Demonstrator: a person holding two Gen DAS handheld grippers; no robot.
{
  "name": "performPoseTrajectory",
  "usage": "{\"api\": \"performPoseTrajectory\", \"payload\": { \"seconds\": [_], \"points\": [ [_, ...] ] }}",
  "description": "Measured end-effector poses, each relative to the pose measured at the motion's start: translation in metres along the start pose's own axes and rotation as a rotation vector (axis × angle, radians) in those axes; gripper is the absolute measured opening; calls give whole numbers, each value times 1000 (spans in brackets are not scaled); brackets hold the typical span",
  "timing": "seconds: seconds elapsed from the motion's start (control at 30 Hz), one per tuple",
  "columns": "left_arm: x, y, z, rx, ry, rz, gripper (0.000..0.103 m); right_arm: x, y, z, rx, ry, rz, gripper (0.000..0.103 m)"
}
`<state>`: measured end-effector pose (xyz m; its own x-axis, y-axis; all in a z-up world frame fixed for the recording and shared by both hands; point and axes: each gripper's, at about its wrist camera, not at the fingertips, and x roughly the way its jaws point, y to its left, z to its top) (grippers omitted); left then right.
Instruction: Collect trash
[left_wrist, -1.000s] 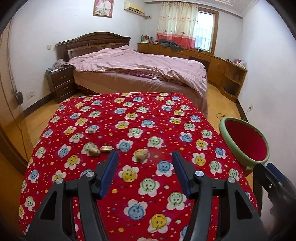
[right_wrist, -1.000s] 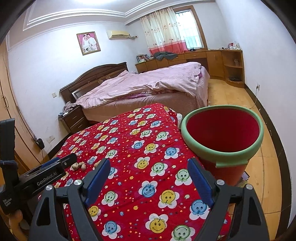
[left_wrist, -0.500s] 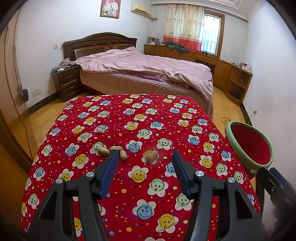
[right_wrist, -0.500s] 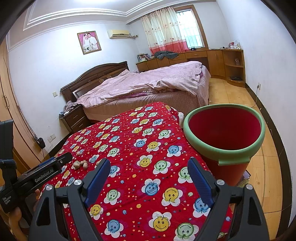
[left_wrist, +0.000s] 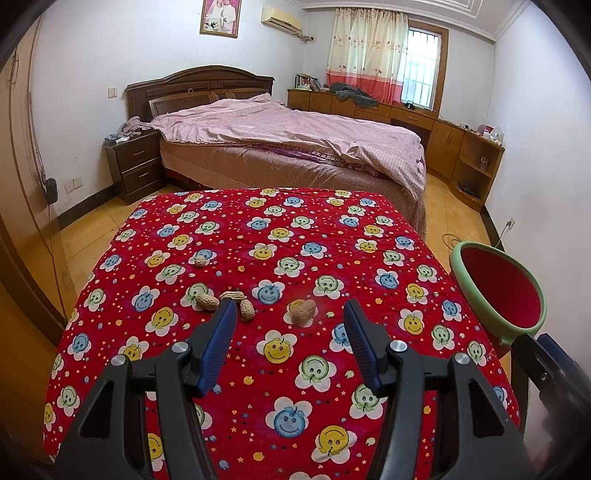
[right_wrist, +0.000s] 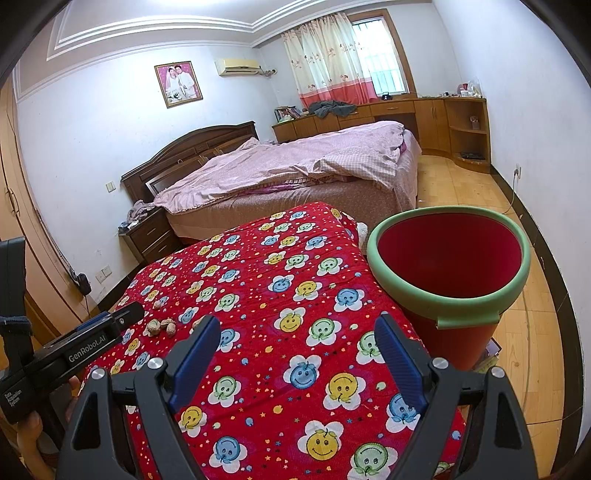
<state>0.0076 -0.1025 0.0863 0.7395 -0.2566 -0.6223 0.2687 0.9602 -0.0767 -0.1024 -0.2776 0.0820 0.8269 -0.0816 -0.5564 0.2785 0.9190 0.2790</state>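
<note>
Left wrist view now shows more peanuts; both claws stay open, empty.

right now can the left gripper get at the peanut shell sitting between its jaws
Probably yes. The left gripper has its jaws open and empty, and the lone peanut shell lies on the red cloth just ahead, in line with the gap. The nearest other shells sit off to the left, clear of it.

Red cloth with smiley flowers, tan peanut shells, red bin with green rim
</note>
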Motion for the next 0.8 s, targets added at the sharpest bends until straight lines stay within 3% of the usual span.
{"api": "performPoseTrajectory", "payload": {
  "seconds": [0.8],
  "points": [
    [-2, 1, 0, 0, -2, 0, 60, -1, 1, 1, -1, -1, 1, 87]
  ]
}}
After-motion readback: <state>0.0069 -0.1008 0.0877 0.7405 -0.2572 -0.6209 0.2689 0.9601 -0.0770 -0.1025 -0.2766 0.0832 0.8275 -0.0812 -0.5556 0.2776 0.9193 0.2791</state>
